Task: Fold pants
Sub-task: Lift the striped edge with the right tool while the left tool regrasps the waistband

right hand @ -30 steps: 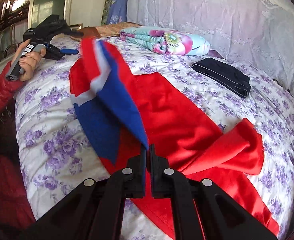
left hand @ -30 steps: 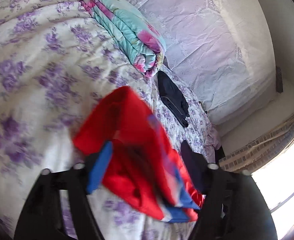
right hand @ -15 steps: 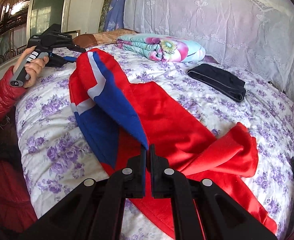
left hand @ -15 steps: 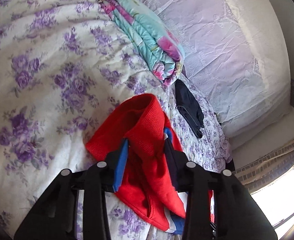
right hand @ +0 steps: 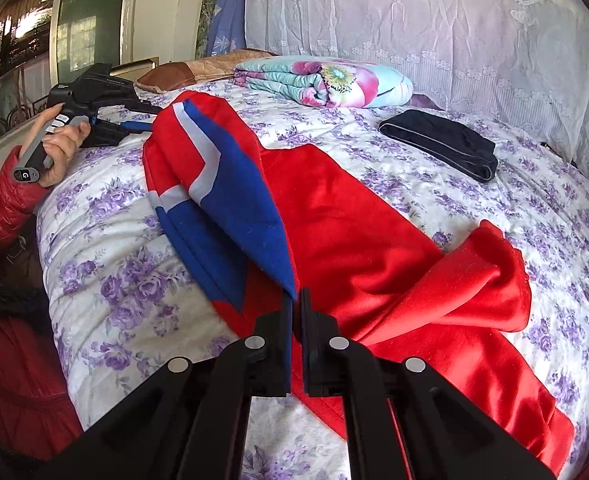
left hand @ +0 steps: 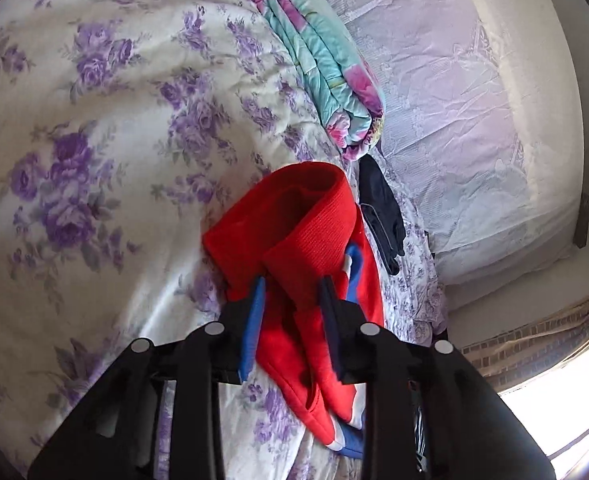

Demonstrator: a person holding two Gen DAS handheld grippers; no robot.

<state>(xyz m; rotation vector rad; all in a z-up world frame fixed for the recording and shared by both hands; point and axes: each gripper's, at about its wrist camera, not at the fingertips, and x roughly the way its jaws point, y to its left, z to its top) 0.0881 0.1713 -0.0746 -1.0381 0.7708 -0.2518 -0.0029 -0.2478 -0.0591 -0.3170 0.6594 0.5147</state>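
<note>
Red pants point(right hand: 334, 224) with a blue and white side panel lie across the purple-flowered bed point(right hand: 134, 292). My right gripper point(right hand: 296, 300) is shut on the blue edge of the pants and holds it lifted. My left gripper point(left hand: 290, 288) has its jaws partly closed around the red ribbed waistband point(left hand: 306, 220) at the far end; it also shows in the right wrist view point(right hand: 134, 124), held in a hand. One pant leg point(right hand: 474, 276) lies folded over at the right.
A folded teal floral quilt point(right hand: 326, 82) and a folded dark garment point(right hand: 442, 142) lie toward the lace-covered headboard point(right hand: 434, 20). A brown pillow point(right hand: 198, 70) sits at the back left. A window point(left hand: 566, 392) lies past the bed's edge.
My left gripper has moved forward along the bed and its jaws have narrowed around the red waistband. My right gripper has stayed shut on the blue edge, nearly still.
</note>
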